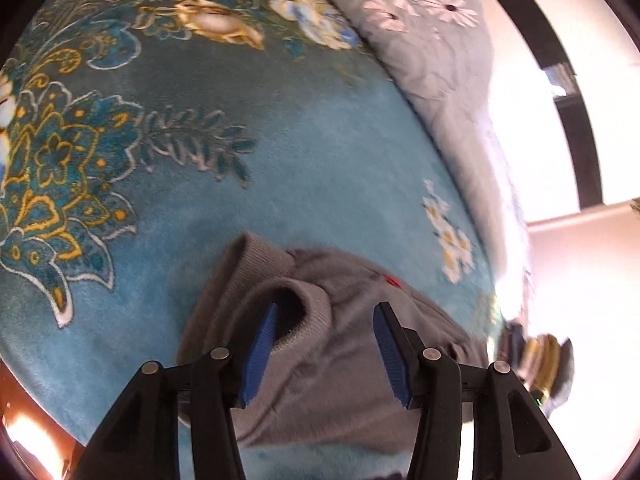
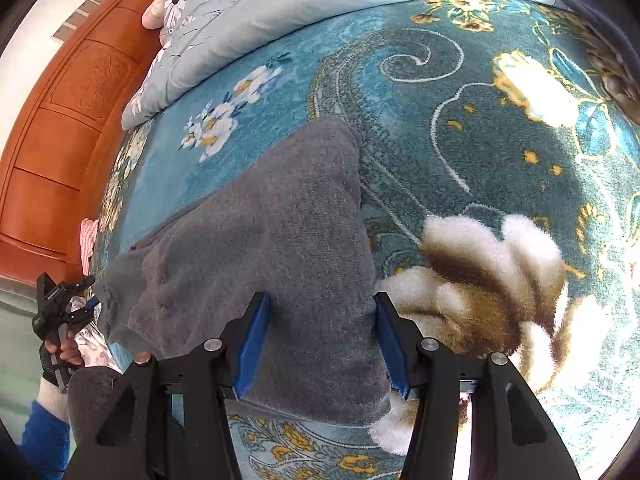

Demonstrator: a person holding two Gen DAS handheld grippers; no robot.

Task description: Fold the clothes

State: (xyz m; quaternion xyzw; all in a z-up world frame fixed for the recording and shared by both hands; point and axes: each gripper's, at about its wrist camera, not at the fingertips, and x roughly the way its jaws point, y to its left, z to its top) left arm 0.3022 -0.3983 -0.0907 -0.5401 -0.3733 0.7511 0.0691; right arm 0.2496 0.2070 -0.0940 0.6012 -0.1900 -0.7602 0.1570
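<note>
Grey sweater on the blanket, a gripper at each end

The sweater [image 2: 272,240] stretches forward and leftward from the right gripper [image 2: 320,344], whose wide-spread jaws straddle its near end, gripping nothing. The left gripper [image 1: 326,354], equally wide and empty, hangs over the ribbed cuff [image 1: 296,312] at the far end, on the blanket [image 1: 280,152].

Fuzzy grey knit sweater [image 2: 272,240], plush blanket [image 2: 500,152] (glossy wooden headboard [image 2: 60,128])

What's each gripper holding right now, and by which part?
Nothing held. Left gripper is open, its fingers straddling the ribbed cuff end of the grey sweater. Right gripper is open over the sweater's near edge.
</note>
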